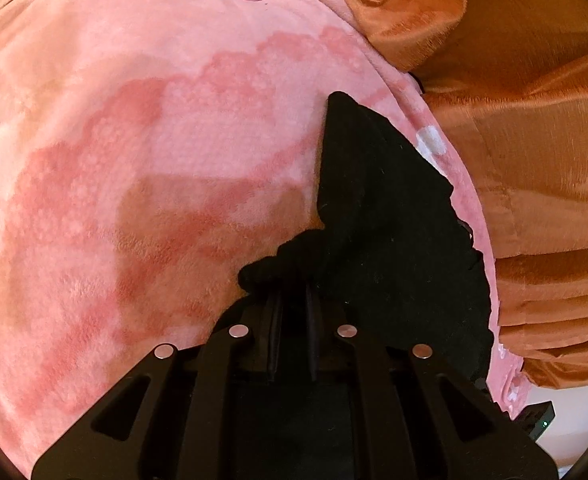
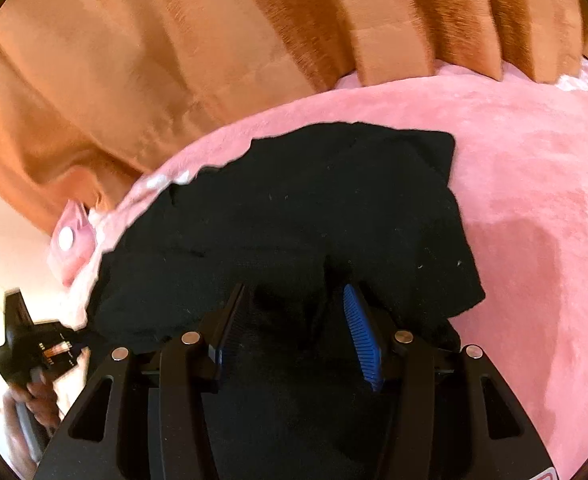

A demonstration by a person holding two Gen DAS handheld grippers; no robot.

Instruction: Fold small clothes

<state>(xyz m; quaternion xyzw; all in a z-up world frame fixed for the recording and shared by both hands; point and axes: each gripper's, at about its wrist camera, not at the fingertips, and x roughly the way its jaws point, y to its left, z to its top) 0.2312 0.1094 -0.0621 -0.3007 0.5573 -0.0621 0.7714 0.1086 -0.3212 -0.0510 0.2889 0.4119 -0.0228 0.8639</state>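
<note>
The left gripper (image 1: 294,280) is clamped on a bunched edge of the black garment (image 1: 385,216); its jaws stand nearly together, with gathered cloth pinched at the fingertips. From that grip point the garment extends ahead and to the right of the left gripper, lying on the pink plush blanket (image 1: 142,128) near the blanket's edge. Orange curtain fabric (image 1: 533,140) hangs beyond that edge, to the gripper's right. The right gripper (image 2: 290,292) has its jaws about half apart, with a raised fold of the black garment (image 2: 313,200) between the fingers; the blue ribbed pad (image 2: 359,332) faces this fold, but whether the pads press on it cannot be told. The rest of the garment spreads ahead of the right gripper and to both sides of it on the pink plush blanket (image 2: 533,200).
</note>
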